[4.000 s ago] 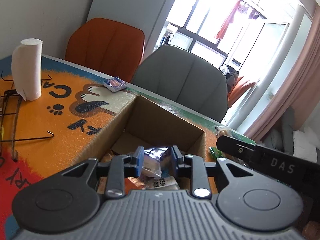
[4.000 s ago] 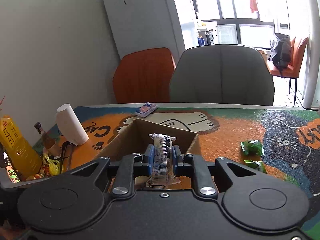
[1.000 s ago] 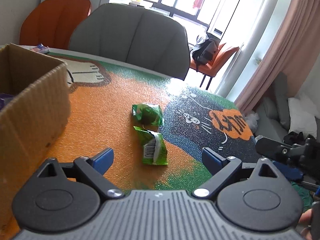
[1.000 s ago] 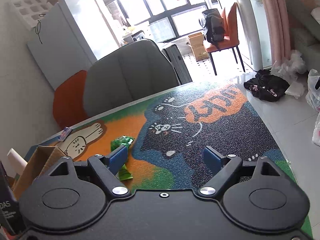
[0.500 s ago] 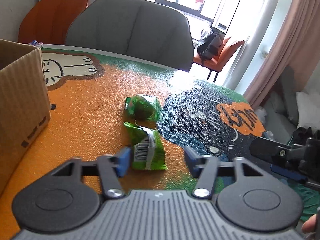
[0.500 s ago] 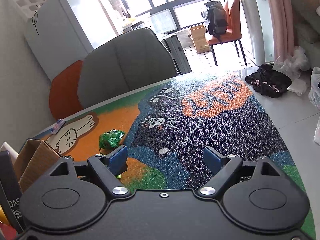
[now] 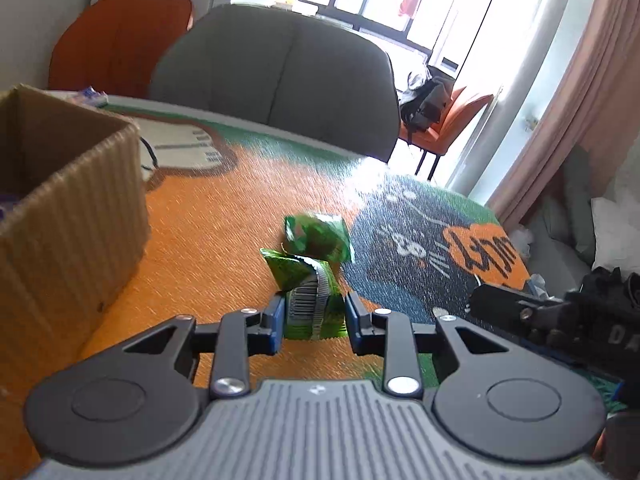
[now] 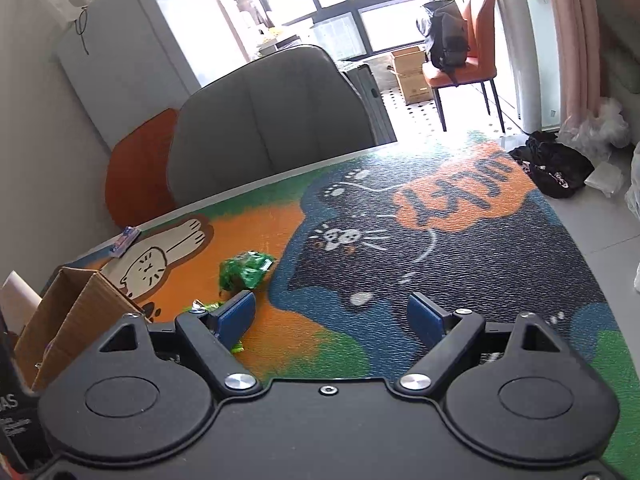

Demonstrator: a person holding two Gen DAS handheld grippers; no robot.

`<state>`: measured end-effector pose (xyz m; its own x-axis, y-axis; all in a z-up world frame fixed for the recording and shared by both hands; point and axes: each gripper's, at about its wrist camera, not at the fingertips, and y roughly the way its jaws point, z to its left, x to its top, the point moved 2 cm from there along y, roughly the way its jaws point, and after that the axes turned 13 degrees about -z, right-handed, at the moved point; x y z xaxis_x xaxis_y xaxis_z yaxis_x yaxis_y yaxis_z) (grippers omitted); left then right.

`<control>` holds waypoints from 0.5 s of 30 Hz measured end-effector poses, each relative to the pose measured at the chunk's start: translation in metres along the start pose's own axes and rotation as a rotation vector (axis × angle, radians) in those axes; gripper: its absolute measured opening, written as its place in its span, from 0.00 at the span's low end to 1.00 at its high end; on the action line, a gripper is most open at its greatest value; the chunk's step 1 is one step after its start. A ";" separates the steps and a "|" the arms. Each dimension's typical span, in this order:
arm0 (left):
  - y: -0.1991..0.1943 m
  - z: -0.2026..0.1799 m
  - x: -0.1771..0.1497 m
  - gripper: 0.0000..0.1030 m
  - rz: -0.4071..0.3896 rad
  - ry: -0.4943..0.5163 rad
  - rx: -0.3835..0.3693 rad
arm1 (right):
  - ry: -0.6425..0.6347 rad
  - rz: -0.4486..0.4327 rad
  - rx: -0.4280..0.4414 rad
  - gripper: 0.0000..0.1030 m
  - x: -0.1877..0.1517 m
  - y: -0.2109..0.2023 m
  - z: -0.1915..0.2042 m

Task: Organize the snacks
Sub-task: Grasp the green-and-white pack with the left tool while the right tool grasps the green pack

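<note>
My left gripper [image 7: 314, 320] is shut on a green snack packet with a barcode [image 7: 310, 300], which looks raised off the orange mat. A second green packet [image 7: 318, 238] lies just beyond it and also shows in the right wrist view [image 8: 246, 270]. The cardboard box [image 7: 72, 216] stands to the left, open at the top; it also shows in the right wrist view [image 8: 76, 320]. My right gripper [image 8: 334, 316] is open and empty above the dark cat patch of the mat, to the right of the packets.
A grey chair [image 7: 276, 72] and an orange chair [image 7: 116, 40] stand behind the table's far edge. A small blue packet [image 8: 125, 241] lies near that edge. A white paper roll [image 8: 16, 304] shows behind the box. The table's right edge drops to the floor.
My left gripper has closed on the barcode packet and lifted it, tilting back toward the box. My right gripper has stayed open and shifted slightly left.
</note>
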<state>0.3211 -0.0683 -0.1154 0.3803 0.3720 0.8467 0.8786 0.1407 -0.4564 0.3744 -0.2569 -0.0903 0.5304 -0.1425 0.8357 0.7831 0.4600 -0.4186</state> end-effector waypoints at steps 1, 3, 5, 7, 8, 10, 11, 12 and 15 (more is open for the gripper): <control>-0.002 0.002 0.003 0.29 -0.008 0.000 0.003 | -0.001 0.000 0.005 0.81 0.000 0.001 0.003; -0.004 0.006 0.007 0.29 -0.020 -0.002 0.007 | -0.004 0.000 0.012 0.81 0.000 0.004 0.008; -0.005 0.010 0.011 0.29 -0.027 -0.006 0.009 | -0.009 0.001 0.019 0.81 0.001 0.007 0.014; -0.005 0.014 0.014 0.29 -0.033 -0.012 0.013 | -0.013 0.003 0.024 0.81 0.002 0.011 0.018; -0.005 0.016 0.016 0.29 -0.038 -0.012 0.017 | -0.015 0.004 0.028 0.81 0.002 0.013 0.021; -0.004 0.020 0.018 0.29 -0.043 -0.017 0.021 | -0.016 0.008 0.036 0.81 0.003 0.018 0.025; -0.003 0.022 0.019 0.29 -0.044 -0.021 0.021 | -0.018 0.008 0.041 0.81 0.003 0.021 0.028; -0.002 0.023 0.020 0.29 -0.044 -0.025 0.022 | -0.021 0.009 0.046 0.81 0.004 0.023 0.030; 0.002 0.027 0.019 0.29 -0.046 -0.037 0.023 | -0.028 0.014 0.051 0.81 0.004 0.031 0.036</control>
<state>0.3221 -0.0362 -0.1072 0.3287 0.3978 0.8565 0.8877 0.1795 -0.4240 0.3895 -0.2114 -0.0873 0.5319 -0.1116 0.8394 0.7573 0.5064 -0.4125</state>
